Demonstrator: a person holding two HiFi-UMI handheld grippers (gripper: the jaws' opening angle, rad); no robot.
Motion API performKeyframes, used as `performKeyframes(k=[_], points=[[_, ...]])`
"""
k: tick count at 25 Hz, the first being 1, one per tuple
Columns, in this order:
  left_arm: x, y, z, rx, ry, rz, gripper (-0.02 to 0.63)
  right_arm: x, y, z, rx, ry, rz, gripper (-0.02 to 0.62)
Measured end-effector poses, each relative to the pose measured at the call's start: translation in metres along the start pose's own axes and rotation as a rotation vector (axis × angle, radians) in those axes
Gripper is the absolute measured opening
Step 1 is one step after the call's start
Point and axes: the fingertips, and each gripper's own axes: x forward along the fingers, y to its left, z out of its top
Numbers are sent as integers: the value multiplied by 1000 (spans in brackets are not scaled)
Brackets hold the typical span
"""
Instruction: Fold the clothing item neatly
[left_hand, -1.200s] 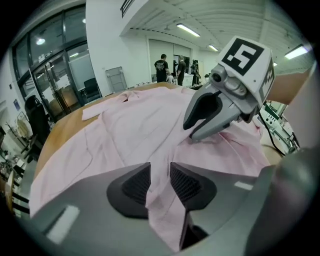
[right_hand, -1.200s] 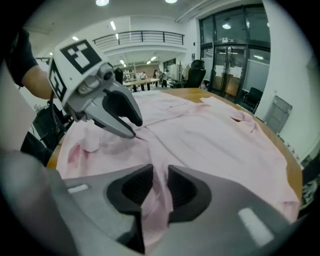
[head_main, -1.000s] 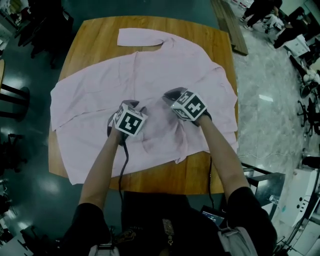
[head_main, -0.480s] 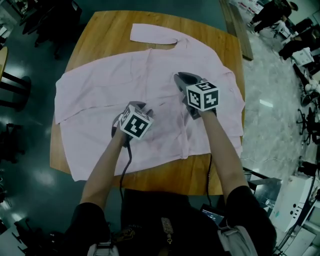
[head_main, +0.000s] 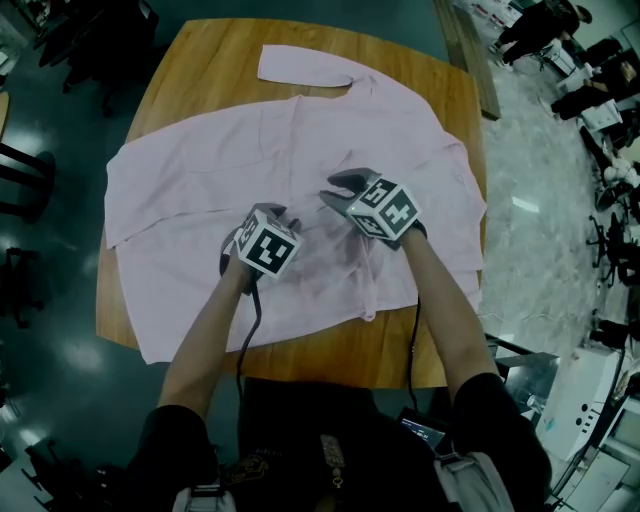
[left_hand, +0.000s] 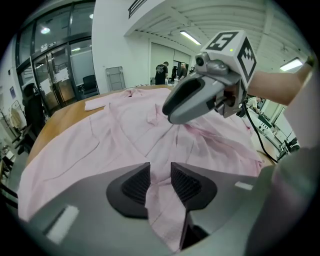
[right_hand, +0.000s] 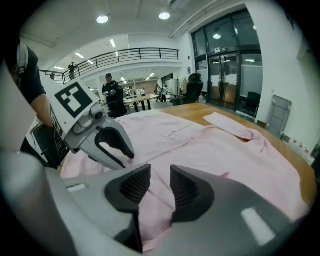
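A pale pink shirt (head_main: 300, 150) lies spread flat over the wooden table (head_main: 200, 70), one sleeve (head_main: 300, 65) stretched along the far edge. Both grippers rest on its near middle, close together. My left gripper (head_main: 280, 215) points down onto the cloth; its jaws (left_hand: 160, 182) stand partly apart and open, with shirt cloth showing in the gap. My right gripper (head_main: 335, 190) sits just right of it. Its jaws (right_hand: 160, 185) have just been opening and are now apart, cloth lying between them without being pinched. Each gripper shows in the other's view: right (left_hand: 172, 112), left (right_hand: 122, 150).
The shirt hangs over the table's left edge (head_main: 110, 230) and reaches its right edge (head_main: 478, 200). A wooden plank (head_main: 465, 50) lies on the floor at the far right. Dark chairs (head_main: 25, 185) stand to the left. People stand far off in the hall.
The right gripper swung out to the upper right, then came back left beside the left gripper, and its jaws opened. The left gripper stayed in place.
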Motion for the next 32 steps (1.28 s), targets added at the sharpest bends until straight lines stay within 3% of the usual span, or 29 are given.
performKeyframes(k=[9,11,14,21,28,32], points=[[-8,13,-8,-47,-6,37,137,26,20,-49,-130,244,84,106],[-13,18,-12,-64,-6,50,137,26,21,-48,-151,257,71,21],[-20,23,-23,-86,5,61,137,22,21,-28,-122,190,58,17],[-20,28,-52,-89,69,71,137,-9,12,31,81,-59,23,17],[-20,27,-57,-84,75,67,135,-17,6,34,222,-120,-14,18],[-22,26,-61,-93,63,56,133,-27,-16,43,375,-229,-70,18]])
